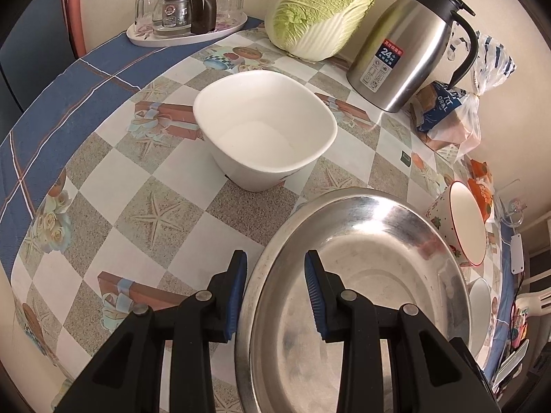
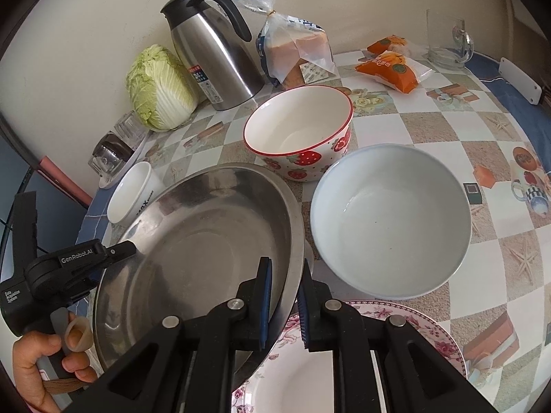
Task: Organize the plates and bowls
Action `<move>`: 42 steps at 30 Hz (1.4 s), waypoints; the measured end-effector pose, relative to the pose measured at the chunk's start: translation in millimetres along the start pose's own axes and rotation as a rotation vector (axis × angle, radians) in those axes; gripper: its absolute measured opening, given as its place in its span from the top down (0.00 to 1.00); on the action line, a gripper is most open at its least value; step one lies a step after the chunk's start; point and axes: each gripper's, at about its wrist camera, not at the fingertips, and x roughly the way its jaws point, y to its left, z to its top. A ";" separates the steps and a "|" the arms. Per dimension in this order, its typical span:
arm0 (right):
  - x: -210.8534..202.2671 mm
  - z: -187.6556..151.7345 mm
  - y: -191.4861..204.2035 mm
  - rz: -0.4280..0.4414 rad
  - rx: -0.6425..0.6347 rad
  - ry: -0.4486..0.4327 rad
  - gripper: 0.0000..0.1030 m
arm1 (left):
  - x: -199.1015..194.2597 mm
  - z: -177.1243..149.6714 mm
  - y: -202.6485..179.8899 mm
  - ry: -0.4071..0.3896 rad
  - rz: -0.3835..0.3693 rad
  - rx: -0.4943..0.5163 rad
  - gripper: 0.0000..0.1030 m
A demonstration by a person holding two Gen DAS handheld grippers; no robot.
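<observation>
Over at the far left of the counter (image 1: 172, 213), beyond the left gripper (image 1: 275, 296), a tray (image 1: 186, 36) carries a glass coffee pot (image 1: 187, 8) and upturned glasses. Ahead of that gripper stands a plain white bowl (image 1: 265, 127) with a squarish rim, and behind it a napa cabbage (image 1: 320, 10) leans at the wall beside a steel thermos jug (image 1: 409, 51). The left gripper is spread, one pad outside and one pad inside the rim of the steel basin (image 1: 361, 292), neither clearly pressing it (a loose straddle, as far as I can see). Across the basin, the right gripper (image 2: 284, 304) straddles the opposite rim the same way, its pads standing a little off the metal, so it is parted too. The basin sits tilted, its right edge overlapping a floral plate (image 2: 430, 337) that lies under the right gripper. Ahead of the right gripper is a strawberry-patterned bowl (image 2: 310, 144), and just to its right a pale grey-white bowl (image 2: 392, 220), the two nearly touching. Farther back lie a bagged bread loaf (image 2: 296, 51), orange snack packets (image 2: 392, 65) and a glass mug (image 2: 447, 39).
</observation>
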 end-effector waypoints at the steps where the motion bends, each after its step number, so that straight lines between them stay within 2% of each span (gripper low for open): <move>1: 0.8 0.3 -0.5 -0.005 -0.001 0.001 0.84 | 0.6 -0.4 -0.9 0.001 -0.002 0.003 0.66; 7: 2.7 -0.6 -4.3 -0.033 0.007 0.003 0.84 | 4.7 -0.9 -3.3 0.011 -0.019 0.006 0.66; 16: 7.7 -1.3 -2.9 -0.065 -0.013 0.005 0.84 | 7.6 -0.4 -7.9 0.000 -0.005 0.037 0.66; 21: 10.3 -1.2 0.3 -0.080 -0.024 0.002 0.84 | 8.7 0.3 -12.5 -0.021 0.008 0.066 0.60; 39: 16.6 -1.4 5.3 -0.113 -0.052 0.002 0.84 | 17.1 2.8 -9.8 -0.017 0.006 0.076 0.58; 42: 16.7 -1.0 6.8 -0.126 -0.059 0.007 0.84 | 17.8 2.9 -10.2 0.003 0.007 0.074 0.56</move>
